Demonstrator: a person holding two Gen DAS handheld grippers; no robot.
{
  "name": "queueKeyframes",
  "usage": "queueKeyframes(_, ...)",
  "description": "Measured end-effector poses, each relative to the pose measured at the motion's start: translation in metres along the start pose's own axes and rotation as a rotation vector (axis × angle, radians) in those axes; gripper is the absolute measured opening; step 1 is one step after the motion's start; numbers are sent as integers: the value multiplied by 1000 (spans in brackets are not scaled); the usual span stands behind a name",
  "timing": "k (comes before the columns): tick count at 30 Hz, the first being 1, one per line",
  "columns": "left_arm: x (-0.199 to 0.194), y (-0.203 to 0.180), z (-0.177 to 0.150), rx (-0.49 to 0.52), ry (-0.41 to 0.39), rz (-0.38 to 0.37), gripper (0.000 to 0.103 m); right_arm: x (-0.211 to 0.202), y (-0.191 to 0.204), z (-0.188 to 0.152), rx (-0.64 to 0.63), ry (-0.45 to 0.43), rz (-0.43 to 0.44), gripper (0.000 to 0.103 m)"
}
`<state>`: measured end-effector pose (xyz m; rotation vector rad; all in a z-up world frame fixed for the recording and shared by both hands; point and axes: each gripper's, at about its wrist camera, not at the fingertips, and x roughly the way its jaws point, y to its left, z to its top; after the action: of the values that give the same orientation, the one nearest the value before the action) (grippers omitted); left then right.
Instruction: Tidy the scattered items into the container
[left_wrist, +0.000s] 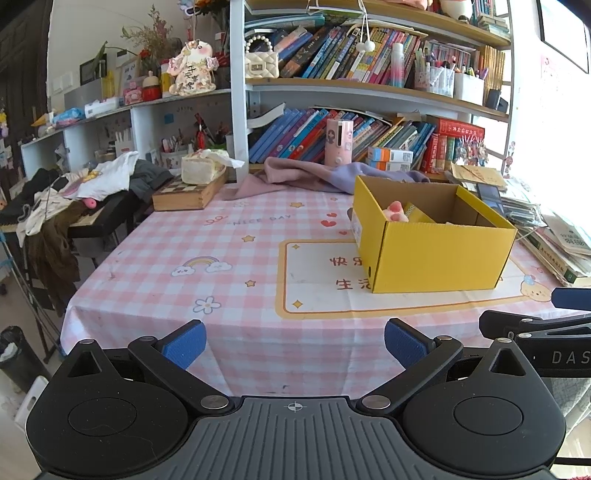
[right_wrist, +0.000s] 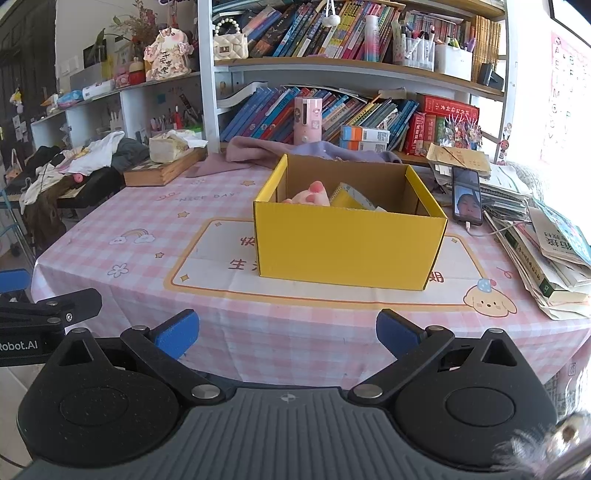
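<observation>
Both your left gripper (left_wrist: 294, 343) and right gripper (right_wrist: 287, 334) hang released and empty short of the yellow box (right_wrist: 347, 243), which already holds a pink toy (right_wrist: 308, 195), so the tidying looks finished and you likely need only pull back.

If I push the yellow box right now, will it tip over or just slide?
Probably slide. The yellow box is wide and low, sitting flat on the tablecloth, so tipping seems unlikely. It looks like thin cardboard holding only a pink toy and a little else, so likely light. The cloth might bunch.

Bare pink-checked cloth surface (right_wrist: 147, 258) lies left of and in front of the open yellow cardboard box (right_wrist: 347, 247). Right of the box, stacked books (right_wrist: 546, 266) and a black phone (right_wrist: 467, 195) obstruct; behind it, crumpled purple cloth (right_wrist: 258, 147).
</observation>
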<state>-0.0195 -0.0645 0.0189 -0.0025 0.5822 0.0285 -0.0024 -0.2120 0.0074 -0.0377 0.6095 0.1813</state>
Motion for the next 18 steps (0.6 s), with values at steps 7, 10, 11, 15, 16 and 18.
queueKeyframes(7,-1,2,0,0,5,1,103,0,2,-1,-2,4,2,103)
queueKeyframes(10,-1,2,0,-1,4,-1,103,0,2,-1,-1,5,2,103)
queueKeyframes(11,-1,3,0,-2,4,-1,103,0,2,-1,-2,6,2,103)
queueKeyframes(15,-1,3,0,-1,7,4,103,1,4,-1,-6,12,5,103)
queueKeyframes(16,-1,4,0,-2,8,5,103,2,4,-1,-7,13,6,103)
queueKeyframes(18,0,4,1,-3,10,5,103,2,4,-1,-8,13,6,103)
